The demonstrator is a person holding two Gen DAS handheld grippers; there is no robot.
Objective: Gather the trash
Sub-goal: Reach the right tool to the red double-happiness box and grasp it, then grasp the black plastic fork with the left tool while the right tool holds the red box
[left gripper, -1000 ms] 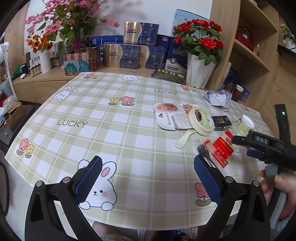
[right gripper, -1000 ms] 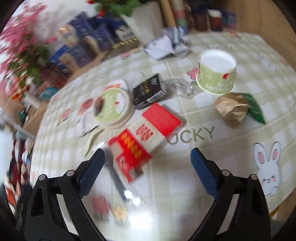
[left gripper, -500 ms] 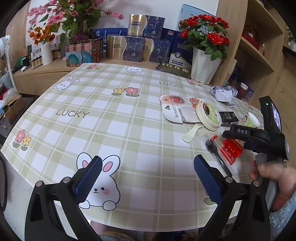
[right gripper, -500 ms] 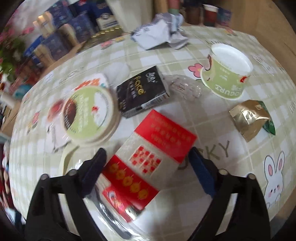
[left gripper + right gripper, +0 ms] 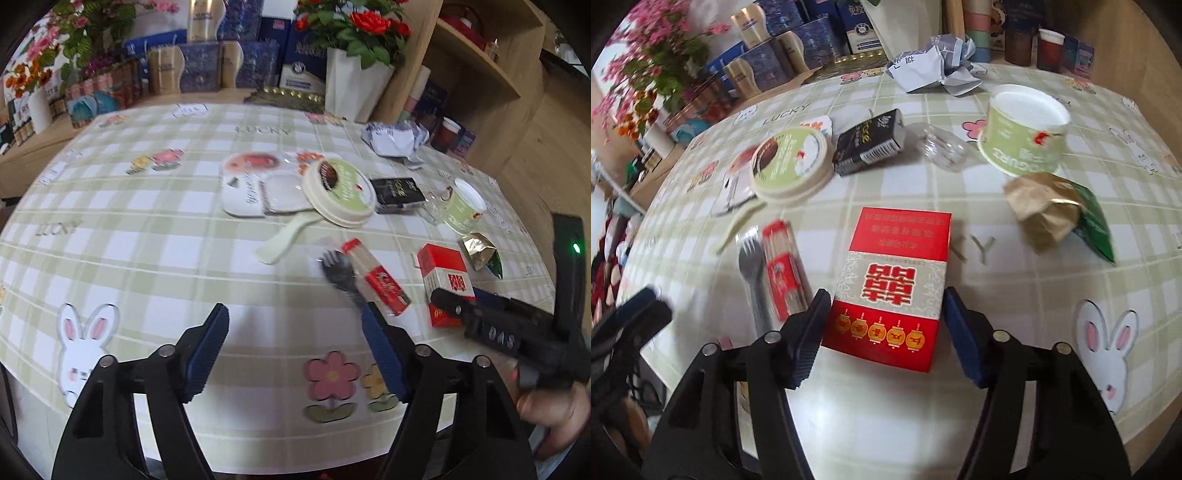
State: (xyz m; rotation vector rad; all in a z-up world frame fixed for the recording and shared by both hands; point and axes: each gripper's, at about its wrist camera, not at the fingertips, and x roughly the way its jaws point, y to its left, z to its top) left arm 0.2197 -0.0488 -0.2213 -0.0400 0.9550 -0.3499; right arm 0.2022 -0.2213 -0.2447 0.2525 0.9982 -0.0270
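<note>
the right gripper (image 5: 884, 332) straddles the near end of a red and silver carton (image 5: 894, 284) lying flat on the checked tabletop (image 5: 1015, 295), its blue fingers (image 5: 809, 332) spread to either side; the left finger looks to be at the carton's edge, the right one stands just clear, so the grip is not closed. the carton's long axis runs away from the gripper, red lantern band nearest, a large red character in the middle, a red panel of white print at the far end. just left of it a dark plastic fork (image 5: 753, 266) and a narrow red packet (image 5: 783, 266) lie side by side on roughly the same line. beyond them sit a round green-and-cream lid (image 5: 790, 162), a black box (image 5: 868, 142), a green paper cup (image 5: 1023, 140), a crumpled gold and green wrapper (image 5: 1052, 214) and crumpled white paper (image 5: 934, 66). open cloth lies to the right of the carton, toward the printed rabbit and the tabletop's curved edge. the left gripper (image 5: 295, 354) hangs released over the near edge, nothing between its fingers, with bare cloth to its left.
</note>
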